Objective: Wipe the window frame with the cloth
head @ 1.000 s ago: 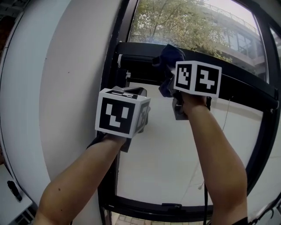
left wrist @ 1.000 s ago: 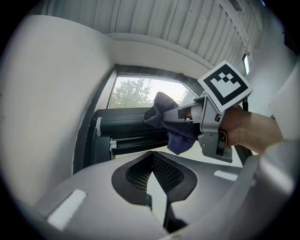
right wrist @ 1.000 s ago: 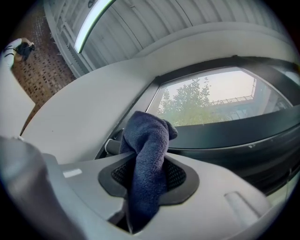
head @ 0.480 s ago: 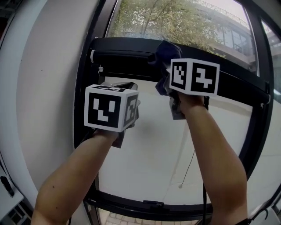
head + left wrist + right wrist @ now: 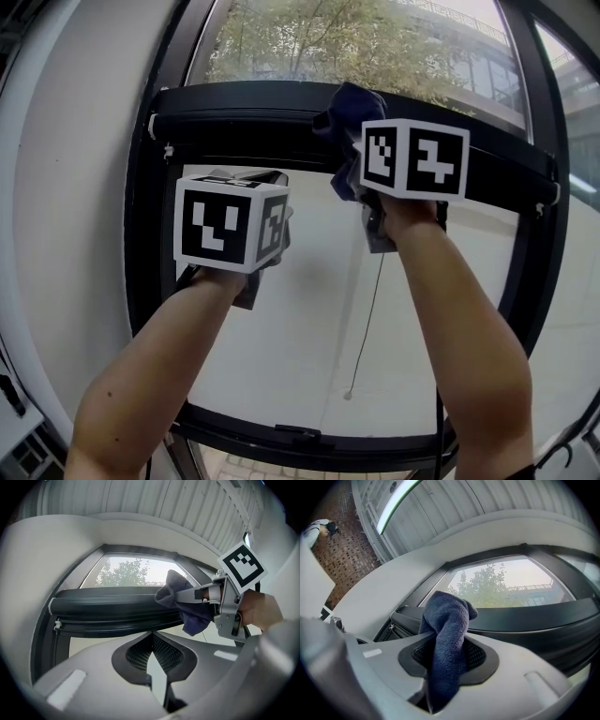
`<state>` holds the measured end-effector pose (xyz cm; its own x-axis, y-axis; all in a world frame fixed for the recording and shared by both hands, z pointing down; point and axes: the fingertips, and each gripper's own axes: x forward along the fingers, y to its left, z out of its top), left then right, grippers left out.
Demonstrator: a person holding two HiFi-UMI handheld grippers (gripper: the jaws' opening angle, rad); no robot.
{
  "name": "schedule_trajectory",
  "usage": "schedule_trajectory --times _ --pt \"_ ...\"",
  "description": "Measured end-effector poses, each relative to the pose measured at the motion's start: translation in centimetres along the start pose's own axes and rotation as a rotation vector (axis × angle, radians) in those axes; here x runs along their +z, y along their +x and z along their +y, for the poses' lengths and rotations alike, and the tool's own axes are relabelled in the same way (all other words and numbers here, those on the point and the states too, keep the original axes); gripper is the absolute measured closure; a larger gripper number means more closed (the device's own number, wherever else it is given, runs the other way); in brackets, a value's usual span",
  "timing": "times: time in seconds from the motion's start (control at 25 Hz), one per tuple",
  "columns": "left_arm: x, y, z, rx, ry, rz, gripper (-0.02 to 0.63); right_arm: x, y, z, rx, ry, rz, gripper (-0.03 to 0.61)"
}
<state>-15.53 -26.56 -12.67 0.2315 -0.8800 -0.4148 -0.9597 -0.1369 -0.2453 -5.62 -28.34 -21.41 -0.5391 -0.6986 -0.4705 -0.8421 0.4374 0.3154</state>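
Cloth sits clamped in R tongs, upper centre; L tongs closed on nothing, lower left. Just beyond cloth, window frame crossbar runs left-right, so R arm's nearer for swiping along it.

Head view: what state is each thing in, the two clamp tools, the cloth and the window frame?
Left gripper: jaws shut, empty.
Right gripper: shut on the cloth.
Cloth: bunched, held up at the window frame.
Window frame: whether the cloth touches it is unclear.
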Motion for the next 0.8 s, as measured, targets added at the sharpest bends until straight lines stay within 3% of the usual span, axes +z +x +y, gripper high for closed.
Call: schedule_trajectory --times 0.2,0.32,0.52,0.8 --pt "0.8 1.4 -2.7 -0.013 -0.027 -0.01 0.62 -0.3 -1.5 -2.6 -0.001 -0.01 -0.004 0.454" --pt "1.2 2.3 -4.2 -0.004 0.013 -0.016 0.62 -0.4 -2.3 -4.0 -0.008 -0.018 -0.004 0.454" --pt "1.4 3.5 -7.2 -0.046 -0.047 -0.035 0.62 -0.6 -3.8 -6.6 -0.02 -0.028 -0.012 0.454" --pt "3.0 5.0 -12.2 -0.085 -0.01 -0.062 0.62 -1.0 -6.1 -10.7 -0.052 -0.037 -0.017 0.454"
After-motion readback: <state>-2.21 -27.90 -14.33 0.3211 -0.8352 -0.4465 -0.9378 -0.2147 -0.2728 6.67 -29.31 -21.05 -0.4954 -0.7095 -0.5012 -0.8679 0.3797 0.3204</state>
